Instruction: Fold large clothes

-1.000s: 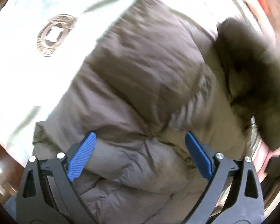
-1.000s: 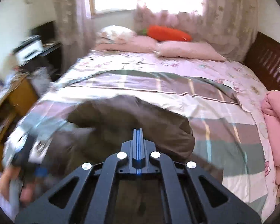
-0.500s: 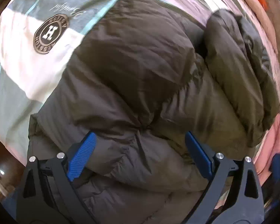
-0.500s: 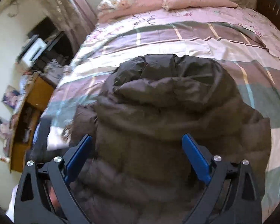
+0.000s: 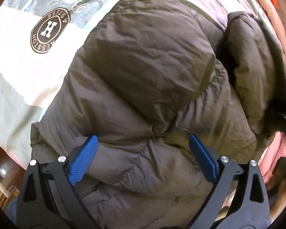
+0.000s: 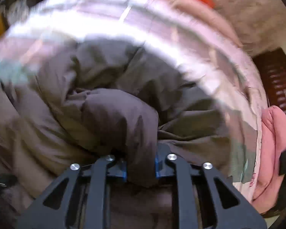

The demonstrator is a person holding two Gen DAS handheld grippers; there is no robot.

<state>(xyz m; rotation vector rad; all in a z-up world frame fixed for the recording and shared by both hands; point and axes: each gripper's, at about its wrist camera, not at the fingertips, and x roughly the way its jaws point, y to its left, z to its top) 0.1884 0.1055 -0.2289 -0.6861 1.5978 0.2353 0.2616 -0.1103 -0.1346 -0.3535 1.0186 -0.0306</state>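
Brown jacket [image 6: 122, 118] pinched in right tool [image 6: 140, 168]

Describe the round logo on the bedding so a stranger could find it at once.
Start at the striped bedspread under the brown puffer jacket. Beside the jacket, on a pale band, sits the round logo. It is the only dark badge there, with a white letter H inside a ring of lettering.
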